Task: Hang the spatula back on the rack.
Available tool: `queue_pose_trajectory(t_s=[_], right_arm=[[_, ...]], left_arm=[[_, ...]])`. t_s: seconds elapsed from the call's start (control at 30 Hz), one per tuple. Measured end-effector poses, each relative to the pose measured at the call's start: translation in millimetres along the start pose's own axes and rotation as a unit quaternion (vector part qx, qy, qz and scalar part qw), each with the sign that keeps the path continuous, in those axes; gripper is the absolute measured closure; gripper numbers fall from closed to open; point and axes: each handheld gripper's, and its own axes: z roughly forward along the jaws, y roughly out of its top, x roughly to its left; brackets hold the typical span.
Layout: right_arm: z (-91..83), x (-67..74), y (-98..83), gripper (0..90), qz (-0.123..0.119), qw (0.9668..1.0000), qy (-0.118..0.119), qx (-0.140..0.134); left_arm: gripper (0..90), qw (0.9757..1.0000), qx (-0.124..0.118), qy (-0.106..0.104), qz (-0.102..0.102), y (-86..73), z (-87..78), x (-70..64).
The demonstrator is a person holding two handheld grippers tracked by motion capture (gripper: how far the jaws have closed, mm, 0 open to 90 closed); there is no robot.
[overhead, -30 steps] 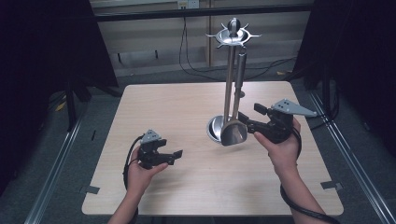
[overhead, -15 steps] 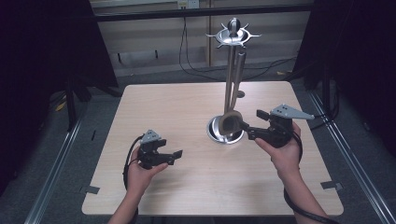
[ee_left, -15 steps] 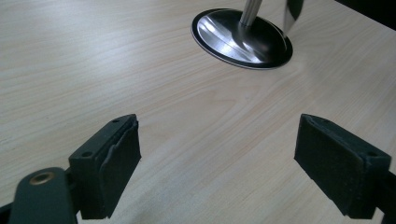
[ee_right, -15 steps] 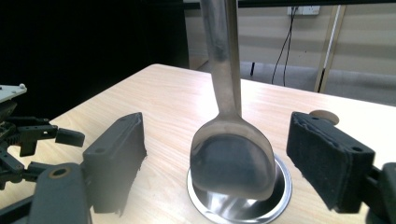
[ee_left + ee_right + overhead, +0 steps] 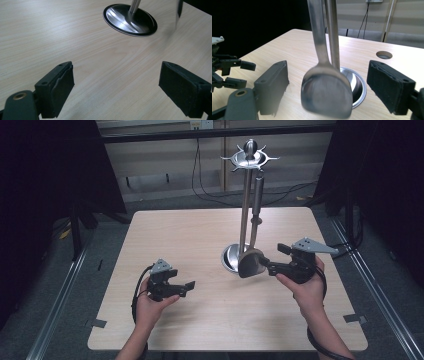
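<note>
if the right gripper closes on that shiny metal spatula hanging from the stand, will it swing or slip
The shiny steel spatula hangs from the tall chrome stand's top, so it would probably swing when nudged. Its polished blade looks slippery between the open right gripper jaws. It looks rigid, unlikely to bend. The stand's round base seems wide, yet its height may let it tip.

A pale wooden table (image 5: 190,240) stands on grey floor (image 5: 75,285); black cables (image 5: 300,190) trail beyond its far edge.
</note>
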Motion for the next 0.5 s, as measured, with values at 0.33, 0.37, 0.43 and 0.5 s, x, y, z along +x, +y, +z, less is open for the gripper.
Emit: queue_pose_trajectory(t_s=[0.33, 0.37, 0.43, 0.5], right_arm=[[-1.9, -3.7, -7.7, 15.1, -0.001, 1.0000, -0.001, 0.007], [-2.2, -4.1, -8.3, 15.0, 0.000, 1.0000, -0.002, 0.007], [-2.6, -5.0, -9.9, 14.6, -0.002, 1.0000, 0.000, 0.010], [-3.1, -6.4, -11.3, 14.1, -0.001, 0.9999, -0.001, 0.011]], left_arm=[[10.7, 1.0000, 0.001, 0.001, -0.002, -0.5, -0.7, 1.5], [10.7, 1.0000, -0.001, -0.001, -0.003, -0.7, -0.4, 1.6], [10.2, 1.0000, -0.001, -0.001, -0.003, -0.9, -0.1, 1.7], [9.9, 1.0000, -0.001, -0.001, -0.005, -1.1, 0.0, 1.8]])
